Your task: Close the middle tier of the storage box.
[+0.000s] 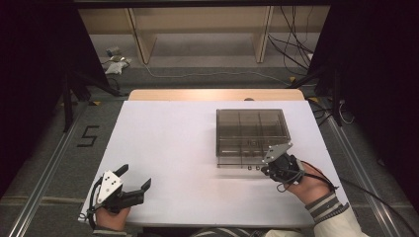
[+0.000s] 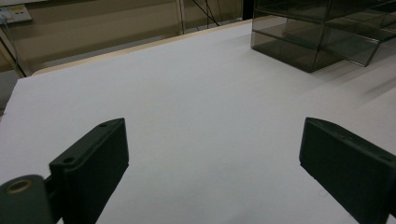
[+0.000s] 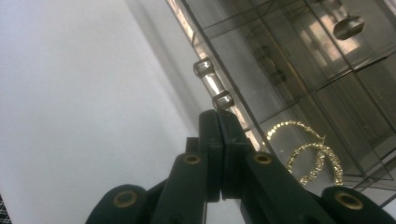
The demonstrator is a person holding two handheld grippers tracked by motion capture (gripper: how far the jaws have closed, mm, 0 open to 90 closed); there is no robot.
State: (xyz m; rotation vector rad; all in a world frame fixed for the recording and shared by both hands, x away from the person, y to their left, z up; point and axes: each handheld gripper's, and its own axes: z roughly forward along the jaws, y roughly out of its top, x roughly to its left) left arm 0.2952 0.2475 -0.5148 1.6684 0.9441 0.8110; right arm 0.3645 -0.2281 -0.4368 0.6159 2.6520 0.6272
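A smoked clear box (image 1: 252, 131) with divided compartments and drawers stands on the white table (image 1: 168, 143), right of centre. My right gripper (image 1: 269, 165) is at its front edge. In the right gripper view that gripper (image 3: 218, 115) is shut with nothing seen between the jaws, its tip just below one of two small clear knobs (image 3: 223, 100) on the box front. Two gold hoop earrings (image 3: 308, 158) lie inside behind the smoked wall. My left gripper (image 1: 135, 177) rests open at the near left of the table, far from the box (image 2: 317, 37); its jaws (image 2: 212, 154) stand wide over bare table.
The table's wooden far edge (image 1: 217, 94) shows behind the white top. Beyond it are a light wooden shelf frame (image 1: 197, 29) and loose cables (image 1: 291, 44) on the floor. Dark tripod legs (image 1: 74, 89) flank the table on both sides.
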